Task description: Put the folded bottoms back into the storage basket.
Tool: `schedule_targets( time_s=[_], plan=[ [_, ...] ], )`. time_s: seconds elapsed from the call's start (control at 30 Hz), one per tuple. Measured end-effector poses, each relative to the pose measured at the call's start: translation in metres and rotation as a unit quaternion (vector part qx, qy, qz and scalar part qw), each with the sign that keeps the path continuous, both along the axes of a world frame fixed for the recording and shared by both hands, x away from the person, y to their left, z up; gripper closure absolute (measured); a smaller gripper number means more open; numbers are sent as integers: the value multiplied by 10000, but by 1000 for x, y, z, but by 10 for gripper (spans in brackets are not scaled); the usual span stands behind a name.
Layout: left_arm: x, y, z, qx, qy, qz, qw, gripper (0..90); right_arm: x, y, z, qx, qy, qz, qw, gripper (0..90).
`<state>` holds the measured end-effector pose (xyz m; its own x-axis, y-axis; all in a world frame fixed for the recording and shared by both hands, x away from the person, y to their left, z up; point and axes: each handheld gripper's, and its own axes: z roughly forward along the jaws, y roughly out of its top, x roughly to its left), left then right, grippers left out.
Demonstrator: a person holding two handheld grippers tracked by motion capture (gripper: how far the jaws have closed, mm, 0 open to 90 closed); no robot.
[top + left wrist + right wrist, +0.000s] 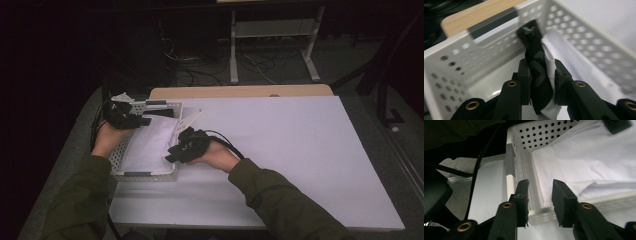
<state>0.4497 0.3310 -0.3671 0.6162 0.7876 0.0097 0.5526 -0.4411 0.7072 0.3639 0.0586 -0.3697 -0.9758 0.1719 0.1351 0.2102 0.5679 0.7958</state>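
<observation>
A dark room with cables on the floor lies behind a white bench point(280, 150), whose far edge shows a strip of pale wood. At the bench's left end stands a white perforated basket point(119, 159) with a white cloth point(147, 145) lying folded inside it.

The left claw point(142, 121) hangs over the basket's far end, held by a hand that comes in over the left rim. In the left gripper view it is closed on a fold of the cloth point(550, 65) together with a black strap point(537, 67) bearing a grey pattern; both run up between the jaws, pinched tight. The strap's end points at the basket's end wall point(486, 50), just below its handle slot.

The right claw point(171, 156) sits at the basket's right rim, near its front corner, pointing left into the basket. In the right gripper view its jaws stand apart with nothing pressed between them; the gap looks down on the basket's near corner point(536, 207), and one finger point(521, 192) is outside the wall while the other point(562, 197) is over the inside. The cloth point(594, 160) spreads beyond, rumpled, well inside the basket. The left claw's tip point(616, 126) shows dark at the top of that view.
</observation>
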Motion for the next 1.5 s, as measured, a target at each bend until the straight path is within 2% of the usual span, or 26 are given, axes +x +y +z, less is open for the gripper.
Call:
schedule_targets(
  time_s=[0.07, 0.1, 0.2, 0.33, 0.43, 0.53, 0.77, 0.9, 1.13, 1.4, 1.5],
  plan=[
    [3, 1, -1, 125, -105, 266, 9995, 635, 1, -4, -1, -1, 0, -62, 10000, 611],
    [5, 3, -1, 118, -171, 435, 9988, 594, 1, -6, -2, 1, 14, -110, 9999, 607],
    [7, 10, 2, 67, -297, 737, 9968, 486, 4, -13, -4, 26, 29, -192, 9998, 592],
    [5, 21, 7, -89, -435, 985, 9942, 428, 6, -22, -5, 96, 35, -311, 9995, 569],
    [2, 25, 9, -202, -402, 1062, 9933, 384, 8, -29, -5, 124, 20, -424, 9990, 530],
    [-2, 26, 11, -338, -378, 1013, 9936, 368, 10, -36, -6, 161, 19, -534, 9984, 486],
    [-18, 23, 16, -882, -256, 734, 9931, 332, 17, -55, -10, 106, -7, -846, 9964, 406],
    [-27, 15, 20, -961, -277, 564, 9934, 312, 20, -67, -12, 119, -38, -995, 9950, 382],
    [-42, -6, 27, -972, -256, 222, 9947, 239, 24, -86, -13, 172, -113, -1158, 9931, 358],
    [-52, -30, 26, -1043, -264, -62, 9942, 166, 28, -102, -15, 200, -168, -1245, 9919, 332],
    [-57, -39, 23, -1121, -290, -202, 9931, 141, 30, -109, -16, 228, -194, -1223, 9920, 304]
  ],
)
